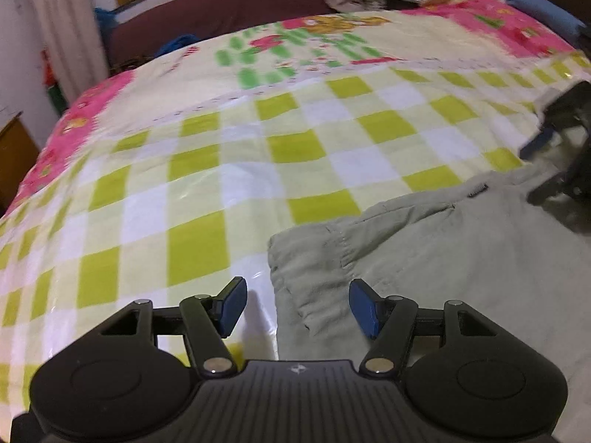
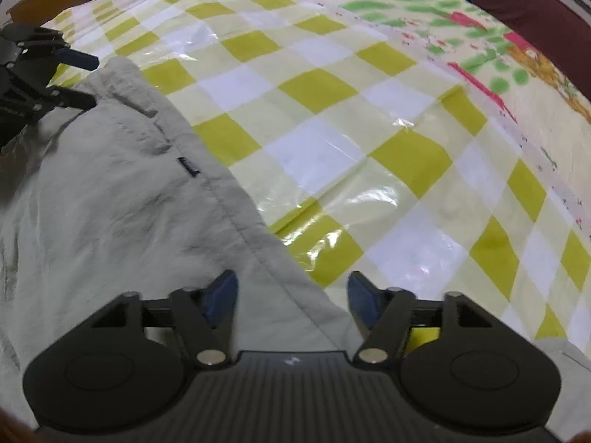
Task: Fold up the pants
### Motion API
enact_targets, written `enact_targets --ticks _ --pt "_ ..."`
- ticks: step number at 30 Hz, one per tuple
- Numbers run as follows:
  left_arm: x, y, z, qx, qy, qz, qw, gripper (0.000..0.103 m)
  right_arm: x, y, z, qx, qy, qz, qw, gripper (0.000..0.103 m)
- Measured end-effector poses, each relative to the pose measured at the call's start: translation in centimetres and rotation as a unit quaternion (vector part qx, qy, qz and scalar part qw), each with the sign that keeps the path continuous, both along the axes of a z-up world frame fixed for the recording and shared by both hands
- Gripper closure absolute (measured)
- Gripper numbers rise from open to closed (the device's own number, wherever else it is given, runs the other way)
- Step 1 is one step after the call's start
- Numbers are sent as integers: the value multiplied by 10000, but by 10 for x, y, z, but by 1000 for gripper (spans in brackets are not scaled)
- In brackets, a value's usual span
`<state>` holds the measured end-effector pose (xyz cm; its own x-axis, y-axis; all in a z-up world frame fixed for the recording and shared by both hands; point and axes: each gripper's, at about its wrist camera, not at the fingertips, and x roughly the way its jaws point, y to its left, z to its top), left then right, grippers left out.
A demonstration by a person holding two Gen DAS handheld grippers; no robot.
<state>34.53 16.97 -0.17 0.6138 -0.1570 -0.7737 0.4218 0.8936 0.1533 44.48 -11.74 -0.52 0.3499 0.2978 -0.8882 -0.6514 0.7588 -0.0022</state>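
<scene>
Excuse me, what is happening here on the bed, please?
A person holds a gripper in each hand over light grey pants that lie on a bed cover with green and white checks. The left gripper is open above one edge of the pants, and the right gripper is open above another edge. Neither one grips the cloth yet. The pants look partly folded, though how far is hard to tell.

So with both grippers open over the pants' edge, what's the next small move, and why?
Probably lower both and close on the edge. The left gripper and right gripper both stand open and hold nothing, each straddling the border of the pale pants lying flat on the checked bedcover. A fold needs the cloth pinched first.
</scene>
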Motion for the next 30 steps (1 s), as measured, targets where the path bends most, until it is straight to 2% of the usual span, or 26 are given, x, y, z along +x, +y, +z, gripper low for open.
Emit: enact_targets --ticks 1,4,6,7,8,9,10,12,16,20,23,26,28,30 --pt "4 -1 -2 33 53 -10 10000 21 4 -2 -1 47 68 -23 10000 29" --pt "19 4 -6 -155 342 64 9993 21 7 -7 -4 262 247 -171 9992 29" --pt "27 3 -9 -226 511 175 9983 22 3 -9 -4 343 279 -279 9986 36" --pt "31 1 -11 -165 566 227 9980 27 1 -10 -4 356 293 -356 9983 45" --pt "32 -2 -11 -104 542 228 9982 32 2 -9 -3 351 287 -466 9979 61" --pt "31 -7 -9 -32 464 204 9987 45 3 -10 -1 397 318 -590 9970 75" --pt "31 -10 -6 22 384 207 9990 60 6 -12 2 464 392 -748 9953 101" --pt "32 -14 -2 6 366 263 9990 66 7 -15 8 513 399 -919 9936 100" --pt "24 -15 13 -18 166 317 9994 78 -7 -12 31 546 -42 -878 9946 100" --pt "-6 -2 55 -273 -343 427 9981 79 -36 -15 79 864 -596 -890 9905 100" --pt "-55 18 96 -672 -868 456 9929 79 -85 -20 132 1269 -1142 -811 9820 100" --pt "-124 41 119 -1064 -1242 581 9848 79 -161 -20 168 1514 -1469 -603 9756 100" --pt "-170 55 119 -1246 -1294 717 9811 79 -218 -11 169 1526 -1373 -355 9780 100" --pt "-209 63 104 -1269 -1192 873 9809 79 -260 3 148 1463 -1063 -161 9834 100"
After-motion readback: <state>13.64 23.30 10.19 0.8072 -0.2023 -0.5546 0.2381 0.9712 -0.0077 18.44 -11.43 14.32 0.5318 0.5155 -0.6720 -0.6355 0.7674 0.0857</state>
